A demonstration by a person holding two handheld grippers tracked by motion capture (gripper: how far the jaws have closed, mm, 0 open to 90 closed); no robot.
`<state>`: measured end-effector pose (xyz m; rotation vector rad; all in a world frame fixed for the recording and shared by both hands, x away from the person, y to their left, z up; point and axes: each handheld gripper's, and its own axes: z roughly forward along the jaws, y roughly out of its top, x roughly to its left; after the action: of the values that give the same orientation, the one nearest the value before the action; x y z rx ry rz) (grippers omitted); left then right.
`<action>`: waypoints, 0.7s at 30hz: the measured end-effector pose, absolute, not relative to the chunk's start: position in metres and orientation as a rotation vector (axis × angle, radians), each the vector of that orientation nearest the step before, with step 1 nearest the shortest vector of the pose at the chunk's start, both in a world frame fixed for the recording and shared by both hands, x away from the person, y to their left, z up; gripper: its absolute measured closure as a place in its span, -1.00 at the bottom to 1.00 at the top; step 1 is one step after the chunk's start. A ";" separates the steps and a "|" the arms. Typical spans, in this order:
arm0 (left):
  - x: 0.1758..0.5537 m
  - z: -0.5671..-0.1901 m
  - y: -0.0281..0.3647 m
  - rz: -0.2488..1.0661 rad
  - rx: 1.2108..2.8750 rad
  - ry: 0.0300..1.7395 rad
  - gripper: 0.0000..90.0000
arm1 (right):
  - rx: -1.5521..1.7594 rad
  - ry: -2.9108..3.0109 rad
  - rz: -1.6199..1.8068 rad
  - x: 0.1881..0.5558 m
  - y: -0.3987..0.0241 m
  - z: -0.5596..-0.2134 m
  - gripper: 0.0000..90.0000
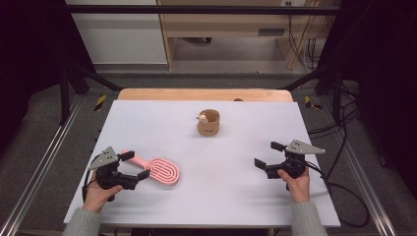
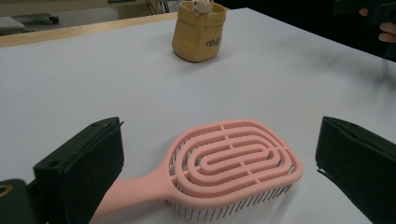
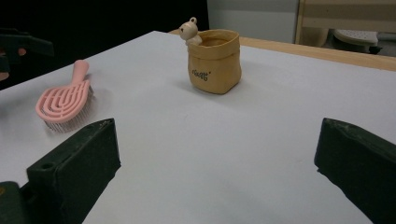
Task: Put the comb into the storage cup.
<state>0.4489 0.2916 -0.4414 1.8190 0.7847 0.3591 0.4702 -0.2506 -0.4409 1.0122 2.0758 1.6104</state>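
A pink hairbrush [image 1: 156, 168] lies flat on a white surface [image 1: 231, 162], near the front left corner, bristles down and its slotted oval head pointing toward the middle. Its handle runs back toward the left edge, between the jaws of the left tongs [image 1: 134, 165]. A person's left hand [image 1: 98, 191] holds those tongs low over the surface. In the left gripper view the jaws stand wide apart, one on each side of the brush [image 2: 224, 163], pressing on nothing; one jaw sits close beside the handle.

The right tongs [image 1: 268, 155], held in the person's right hand [image 1: 296, 183], hover near the front right corner, well apart from the brush. Their jaws are also spread wide and hold nothing.

Toward the far edge, around the middle, stands a small tan fabric pouch [image 1: 208, 123] with a little bear figure [image 3: 189, 31] peeking over its rim.

The brush looks like light, stiff moulded plastic with a smooth, possibly slippery finish. The open head would probably flex a little, and the thin bristles beneath would bend if squeezed. The narrow handle seems the safest place to take hold, gripped across its sides close to the head so the brush stays balanced when lifted.
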 end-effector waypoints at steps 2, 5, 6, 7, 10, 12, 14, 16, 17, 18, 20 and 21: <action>0.449 -0.441 0.291 0.357 1.819 0.783 -0.98 | 1.013 2.078 1.610 0.470 -0.250 -0.441 -0.99; 0.449 -0.441 0.292 0.352 1.814 0.784 -0.98 | 1.013 2.083 1.610 0.470 -0.250 -0.441 -0.99; 0.449 -0.441 0.293 0.352 1.812 0.787 -0.97 | 1.015 2.083 1.609 0.470 -0.250 -0.441 -0.99; 0.449 -0.441 0.293 0.352 1.812 0.787 -0.97 | 1.015 2.083 1.610 0.470 -0.250 -0.441 -0.99; 0.449 -0.440 0.292 0.350 1.815 0.784 -0.97 | 1.013 2.083 1.611 0.470 -0.251 -0.441 -0.99; 0.449 -0.439 0.292 0.350 1.819 0.785 -0.98 | 1.013 2.084 1.609 0.470 -0.251 -0.441 -0.99; 0.449 -0.438 0.293 0.347 1.820 0.784 -0.97 | 1.015 2.084 1.606 0.470 -0.251 -0.441 -0.99; 0.450 -0.438 0.293 0.346 1.821 0.787 -0.98 | 1.016 2.085 1.606 0.470 -0.251 -0.441 -0.99; 0.450 -0.437 0.294 0.348 1.822 0.789 -0.98 | 1.016 2.086 1.604 0.470 -0.250 -0.441 -0.99; 0.450 -0.437 0.294 0.350 1.824 0.788 -0.98 | 1.015 2.088 1.601 0.470 -0.250 -0.442 -0.99; 0.451 -0.434 0.296 0.357 1.832 0.793 -0.98 | 1.015 2.092 1.599 0.471 -0.249 -0.442 -0.99; 0.451 -0.434 0.296 0.357 1.832 0.793 -0.98 | 1.018 2.094 1.598 0.471 -0.249 -0.442 -0.99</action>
<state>0.4506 0.2959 -0.4342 1.8322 0.7929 0.3567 0.4706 -0.2494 -0.4422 1.0179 2.0937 1.5979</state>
